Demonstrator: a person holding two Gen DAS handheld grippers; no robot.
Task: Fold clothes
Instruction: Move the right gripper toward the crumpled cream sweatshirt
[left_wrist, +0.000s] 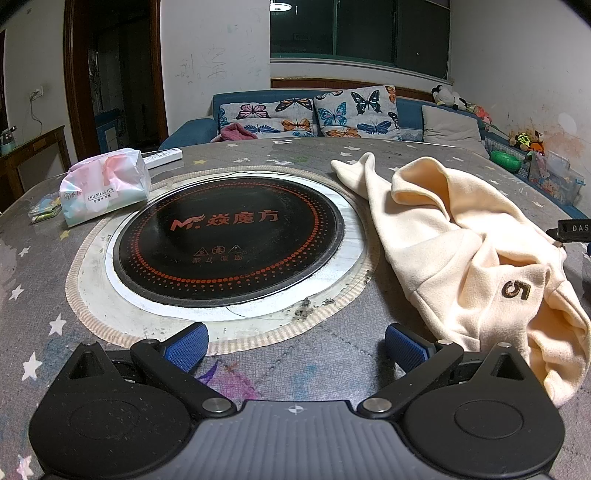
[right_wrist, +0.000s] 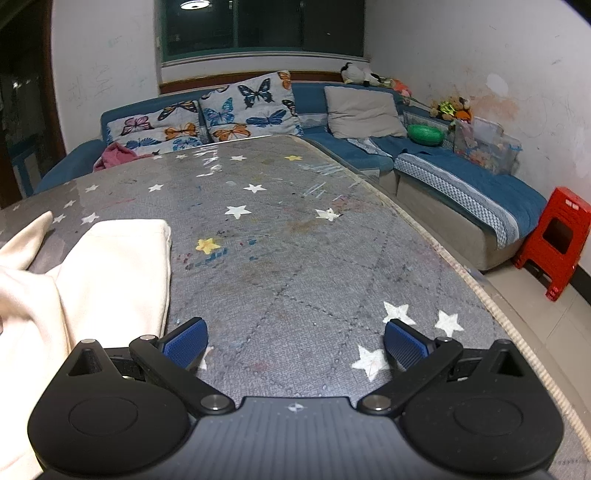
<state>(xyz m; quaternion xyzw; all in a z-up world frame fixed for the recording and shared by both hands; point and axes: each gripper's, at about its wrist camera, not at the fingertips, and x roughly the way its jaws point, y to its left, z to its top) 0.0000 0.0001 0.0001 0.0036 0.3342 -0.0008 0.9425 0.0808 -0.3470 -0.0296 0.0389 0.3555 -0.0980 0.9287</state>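
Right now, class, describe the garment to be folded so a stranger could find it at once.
Start at the round grey star-patterned table and its black cooktop. Just right of that lies a crumpled cream garment. It alone is cloth there, marked with a dark embroidered "5".

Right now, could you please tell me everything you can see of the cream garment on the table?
The cream garment looks like soft fleece, crumpled and unfolded on the grey star-patterned table cover, right of the round black cooktop. A dark embroidered 5 shows on one fold, and a narrow part trails toward the far side. Neither open gripper touches it.
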